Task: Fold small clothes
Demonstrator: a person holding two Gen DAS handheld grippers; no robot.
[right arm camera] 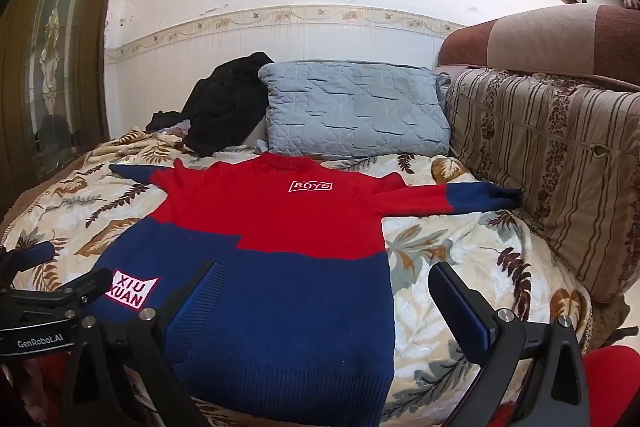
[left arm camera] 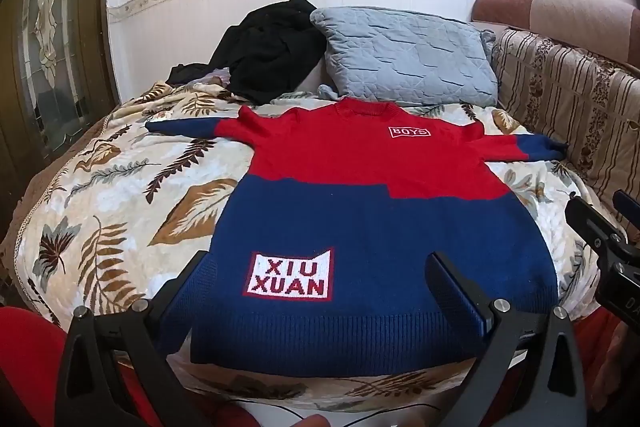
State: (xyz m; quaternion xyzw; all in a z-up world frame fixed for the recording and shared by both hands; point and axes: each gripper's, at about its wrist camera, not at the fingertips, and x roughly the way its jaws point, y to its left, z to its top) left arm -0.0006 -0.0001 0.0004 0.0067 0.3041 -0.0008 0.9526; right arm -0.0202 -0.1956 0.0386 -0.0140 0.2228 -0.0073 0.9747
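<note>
A small red and navy knit sweater (left arm camera: 360,187) lies flat and face up on the leaf-print bedspread (left arm camera: 120,195), sleeves spread out to both sides. It carries a white "BOYS" patch on the chest and a "XIU XUAN" patch near the hem. My left gripper (left arm camera: 320,267) hovers open above the hem, its fingers straddling the lower body with nothing pinched. In the right wrist view the same sweater (right arm camera: 288,227) is seen from the right. My right gripper (right arm camera: 324,279) stands open over the sweater's lower right edge. The left gripper's body (right arm camera: 48,307) shows at the left border there.
A grey quilted pillow (left arm camera: 408,55) and a heap of black clothing (left arm camera: 268,51) lie at the head of the bed. A striped patterned sofa back (right arm camera: 552,163) runs along the right side. A glass-panelled door (left arm camera: 48,39) stands at the left. Red cloth (left arm camera: 24,355) shows at the near edge.
</note>
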